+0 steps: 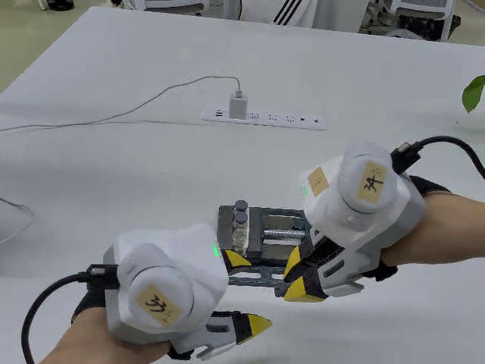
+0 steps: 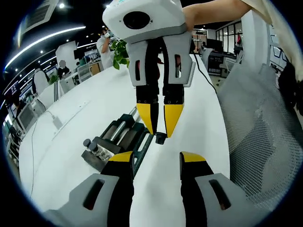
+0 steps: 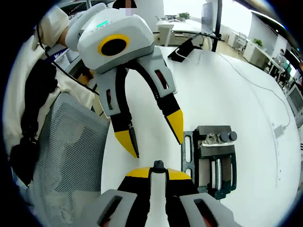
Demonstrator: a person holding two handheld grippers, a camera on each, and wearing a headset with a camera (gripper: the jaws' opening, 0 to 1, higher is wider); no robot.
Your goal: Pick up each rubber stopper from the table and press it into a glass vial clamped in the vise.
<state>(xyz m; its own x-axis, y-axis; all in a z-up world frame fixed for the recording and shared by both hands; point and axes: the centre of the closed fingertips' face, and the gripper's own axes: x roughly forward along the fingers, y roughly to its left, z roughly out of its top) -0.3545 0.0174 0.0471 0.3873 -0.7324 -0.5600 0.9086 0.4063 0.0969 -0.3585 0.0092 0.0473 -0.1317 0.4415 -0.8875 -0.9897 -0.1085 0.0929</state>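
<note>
A white table (image 1: pixel 114 174) is seen from above. Near its middle a dark vise (image 1: pixel 265 221) is set, with glass vials (image 1: pixel 241 236) clamped in a row at its left end. Two of them are topped by dark stoppers (image 1: pixel 241 205). The right gripper (image 1: pixel 298 277) is held at the near right of the vise, its yellow-tipped jaws pinched on a small dark rubber stopper (image 3: pixel 158 165), which is kept just beside the vise's near rail. The left gripper (image 1: pixel 246 292) is held near and left of the vise, its jaws spread apart with nothing between them. Farther back, a white power strip (image 1: pixel 265 117) is laid, with a charger (image 1: pixel 238 105) plugged in and a cable (image 1: pixel 151 102) trailing left.
</note>
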